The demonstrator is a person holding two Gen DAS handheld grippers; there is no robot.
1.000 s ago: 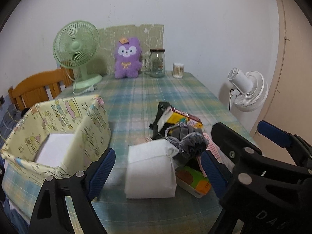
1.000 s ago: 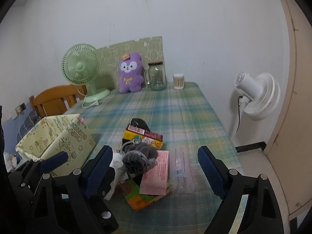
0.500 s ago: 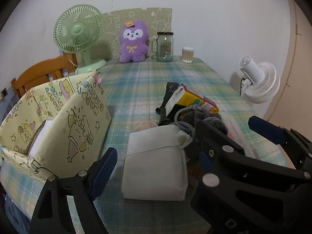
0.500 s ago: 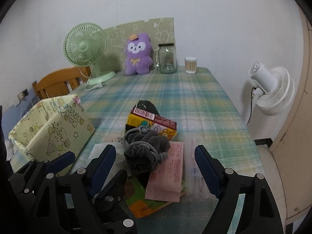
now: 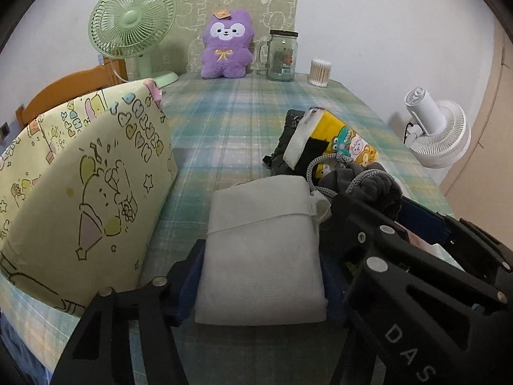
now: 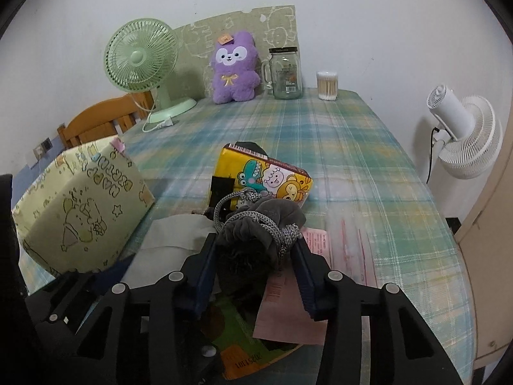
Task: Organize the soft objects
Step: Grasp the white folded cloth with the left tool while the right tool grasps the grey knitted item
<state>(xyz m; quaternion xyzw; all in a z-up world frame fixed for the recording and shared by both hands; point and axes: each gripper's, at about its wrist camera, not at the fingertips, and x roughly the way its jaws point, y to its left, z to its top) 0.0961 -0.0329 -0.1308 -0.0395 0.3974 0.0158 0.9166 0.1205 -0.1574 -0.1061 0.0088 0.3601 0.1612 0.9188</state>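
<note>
While both pairs of fingers have just been closing, each has a soft thing between its pads: the left gripper (image 5: 261,276) clamps the white cloth bag (image 5: 261,240) by its near end, and the right gripper (image 6: 255,269) squeezes the grey drawstring pouch (image 6: 259,234) around its gathered neck. Both bundles lie on the desk (image 6: 336,138), touching one another, the pouch just right of the left fingers and the bag just left of the right ones. The patterned box (image 5: 83,186) stands to the left of the left fingers, close to the bag, and looks like the place these things belong.

To do this well, I would make sure each grip holds cloth only. Under the right fingers lie a pink slip (image 6: 295,292) and a green packet (image 6: 243,349), and the yellow tissue pack (image 6: 266,181) sits just beyond the pouch; a lift straight up should leave those behind. The pouch's cord loops loosely ahead of the fingers and could snag the tissue pack, so rise slowly. The bag is limp and will sag from the pads, so carry it high enough over the box wall before letting go. Move the left bundle first, since the two grippers crowd each other.
</note>
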